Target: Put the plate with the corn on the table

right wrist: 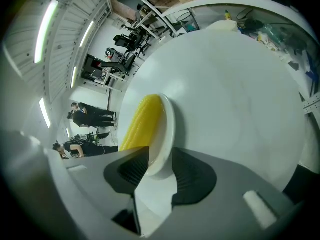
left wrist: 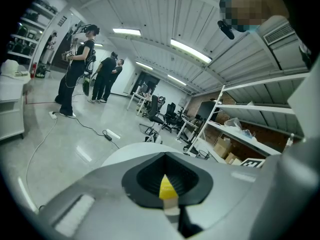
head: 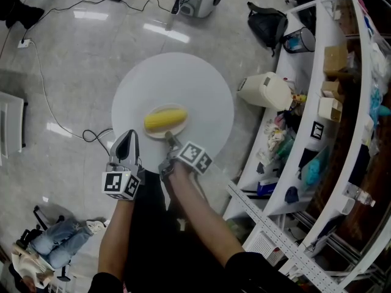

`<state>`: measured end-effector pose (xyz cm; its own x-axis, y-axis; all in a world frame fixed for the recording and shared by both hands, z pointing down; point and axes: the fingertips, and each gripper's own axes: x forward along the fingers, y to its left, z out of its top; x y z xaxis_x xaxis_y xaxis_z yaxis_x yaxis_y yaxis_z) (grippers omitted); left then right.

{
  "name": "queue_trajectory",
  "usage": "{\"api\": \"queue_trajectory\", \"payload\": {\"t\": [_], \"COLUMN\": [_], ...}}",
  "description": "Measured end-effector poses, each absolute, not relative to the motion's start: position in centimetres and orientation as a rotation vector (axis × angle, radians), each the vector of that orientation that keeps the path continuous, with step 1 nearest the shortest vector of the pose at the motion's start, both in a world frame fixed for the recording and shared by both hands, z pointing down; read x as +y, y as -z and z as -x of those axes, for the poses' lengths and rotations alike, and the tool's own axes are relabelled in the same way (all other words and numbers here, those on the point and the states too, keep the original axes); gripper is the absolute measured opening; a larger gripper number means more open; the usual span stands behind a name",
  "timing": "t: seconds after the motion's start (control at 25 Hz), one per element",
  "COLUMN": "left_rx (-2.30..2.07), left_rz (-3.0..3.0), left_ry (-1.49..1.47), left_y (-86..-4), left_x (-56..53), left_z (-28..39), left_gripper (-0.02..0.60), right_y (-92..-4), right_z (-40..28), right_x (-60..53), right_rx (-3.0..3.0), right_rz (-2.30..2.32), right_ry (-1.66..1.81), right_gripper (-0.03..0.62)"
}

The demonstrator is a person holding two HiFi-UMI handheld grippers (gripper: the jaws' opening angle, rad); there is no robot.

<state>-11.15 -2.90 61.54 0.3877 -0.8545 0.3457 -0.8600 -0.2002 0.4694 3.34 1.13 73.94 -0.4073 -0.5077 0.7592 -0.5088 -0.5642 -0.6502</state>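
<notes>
Corn [head: 165, 119] on plate [head: 161, 135], plate on table [head: 201, 84], mid-frame.
Left gripper [head: 131, 134] lower left of plate, right gripper [head: 168, 139] at its lower rim; shelves [head: 322, 35] along the right edge.

One round table [head: 208, 84]; one plate [head: 160, 135] carrying one corn cob [head: 165, 119]; two grippers, namely left gripper [head: 129, 134] and right gripper [head: 169, 139]; two marker cubes [head: 120, 185], one each.

Table [head: 201, 84] free around plate [head: 175, 132], cluttered shelves [head: 317, 35] close at right, open floor [head: 67, 72] left
</notes>
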Motion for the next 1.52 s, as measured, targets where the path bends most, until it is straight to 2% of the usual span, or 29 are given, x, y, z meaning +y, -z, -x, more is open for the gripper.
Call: {"api": "queue_trajectory", "payload": {"t": [0.28,0.56,0.72,1.12,1.52], "left_rx": [-1.472,-1.488,-1.499,-1.529,-1.56], "left_rz": [-2.058,-2.073,-2.082,-2.087,-2.119], "left_ry": [0.004,0.022,0.03,0.054,0.071], "left_y": [-60.7,-58.9,-58.0,-55.4,-52.1], "left_x": [-2.8,-2.9,-2.8,-2.6,-3.2], "left_z": [11.0,10.4,10.2,9.5,10.2], "left_gripper": [0.003,0.003,0.003,0.003,0.003], "right_y": [-72.6,-70.3,-69.2,-65.5,-59.5], "right_z": [-3.9,-4.1,-4.2,-4.7,-3.9], "right_x": [1.4,0.9,0.4,-1.2,-3.8], "right_rx": [-1.513,-1.595,-1.639,-1.782,-2.052], "right_rz": [-1.718,-1.695,-1.679,-1.621,-1.56], "right_ry": [-2.14,-2.053,-2.02,-1.847,-1.443], "right_gripper": [0.135,0.03,0.012,0.009,0.009]}}
